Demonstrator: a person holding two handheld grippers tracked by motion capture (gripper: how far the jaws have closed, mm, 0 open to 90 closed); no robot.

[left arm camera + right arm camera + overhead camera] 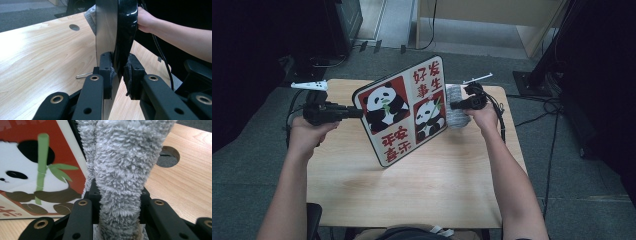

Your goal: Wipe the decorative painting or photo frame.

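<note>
Propped on edge mid-table, the stiff, glossy, likely slippery square panda-print tray [404,111] is pinched at its left rim by the left gripper [357,113], while the right gripper [455,105] squeezes a soft grey fluffy cloth [122,170] at its right edge.

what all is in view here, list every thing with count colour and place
panda board: 1, white and red with black-and-white pandas and red characters, black back; held tilted on its lower corner at the table's middle, clamped at its left edge
cloth: 1, grey and fluffy; held beside the board's right edge
table: 1, light wood, with a round cable hole near the far edge
small metal clip: 1, silver; lying on the table
left gripper: 1, black; shut on the board's edge
right gripper: 1, black; shut on the cloth
hands: 2, left hand and right hand, each holding a gripper
</note>
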